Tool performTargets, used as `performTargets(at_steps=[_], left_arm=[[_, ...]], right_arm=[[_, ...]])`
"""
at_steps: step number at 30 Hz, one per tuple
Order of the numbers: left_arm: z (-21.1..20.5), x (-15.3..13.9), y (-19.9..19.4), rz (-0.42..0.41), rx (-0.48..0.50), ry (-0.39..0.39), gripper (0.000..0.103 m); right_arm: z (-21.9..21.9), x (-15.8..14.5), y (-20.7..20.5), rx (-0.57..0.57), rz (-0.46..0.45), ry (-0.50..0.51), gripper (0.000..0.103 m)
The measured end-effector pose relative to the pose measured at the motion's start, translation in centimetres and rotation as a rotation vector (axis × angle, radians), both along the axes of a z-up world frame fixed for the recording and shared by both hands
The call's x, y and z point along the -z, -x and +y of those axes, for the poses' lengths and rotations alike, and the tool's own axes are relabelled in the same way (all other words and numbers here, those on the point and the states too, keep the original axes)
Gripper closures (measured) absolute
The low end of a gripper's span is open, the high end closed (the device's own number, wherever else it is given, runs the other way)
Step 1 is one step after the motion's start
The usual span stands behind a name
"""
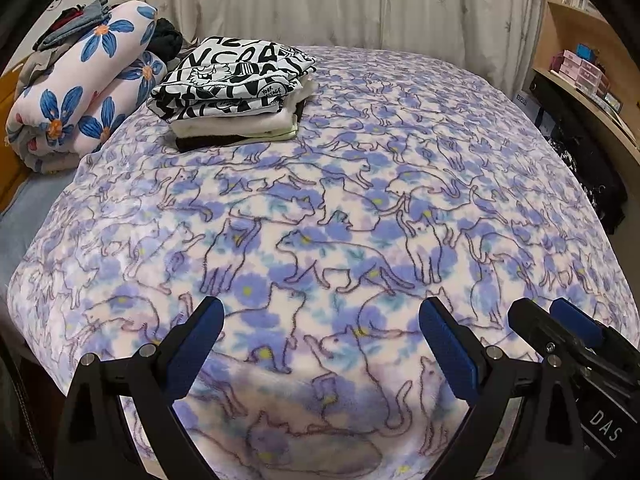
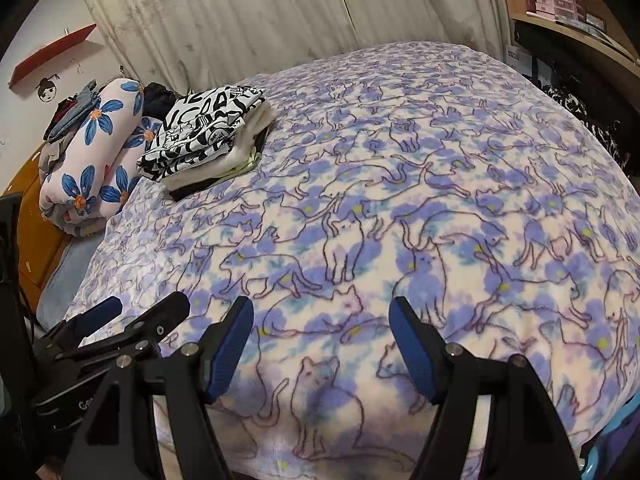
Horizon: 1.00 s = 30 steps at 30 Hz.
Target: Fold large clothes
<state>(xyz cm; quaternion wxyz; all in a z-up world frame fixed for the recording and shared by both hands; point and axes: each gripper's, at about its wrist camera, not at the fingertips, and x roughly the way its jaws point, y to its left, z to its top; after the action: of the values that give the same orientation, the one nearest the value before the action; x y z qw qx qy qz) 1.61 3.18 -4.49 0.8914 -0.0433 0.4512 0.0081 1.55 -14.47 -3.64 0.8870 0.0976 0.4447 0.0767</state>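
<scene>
A stack of folded clothes (image 1: 236, 100) lies at the far left of the bed, topped by a black-and-white printed garment (image 2: 200, 132). A fleece blanket with purple cats (image 1: 340, 208) covers the bed. My left gripper (image 1: 320, 324) hovers open over the blanket's near edge, nothing between its blue pads (image 1: 200, 340). My right gripper (image 2: 320, 324) is open beside it, also empty above the blanket (image 2: 400, 200). Each shows in the other's view: the right gripper (image 1: 544, 312) at lower right, the left gripper (image 2: 136, 312) at lower left. Both are far from the stack.
A rolled quilt with blue flowers (image 1: 80, 92) lies left of the stack, with loose dark and grey clothes (image 1: 72, 24) on it. Pale curtains (image 1: 340, 0) hang behind the bed. Wooden shelves with pink boxes (image 1: 580, 68) and dark items (image 1: 592, 176) stand at the right.
</scene>
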Motion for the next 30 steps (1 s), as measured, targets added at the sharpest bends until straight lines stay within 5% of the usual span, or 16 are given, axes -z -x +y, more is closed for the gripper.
performTargets(at_steps=[30], left_arm=[[0.24, 0.64, -0.09, 0.011, 0.004, 0.001, 0.007]], right_arm=[[0.2, 0.73, -0.06, 0.005, 0.009, 0.001, 0.032]])
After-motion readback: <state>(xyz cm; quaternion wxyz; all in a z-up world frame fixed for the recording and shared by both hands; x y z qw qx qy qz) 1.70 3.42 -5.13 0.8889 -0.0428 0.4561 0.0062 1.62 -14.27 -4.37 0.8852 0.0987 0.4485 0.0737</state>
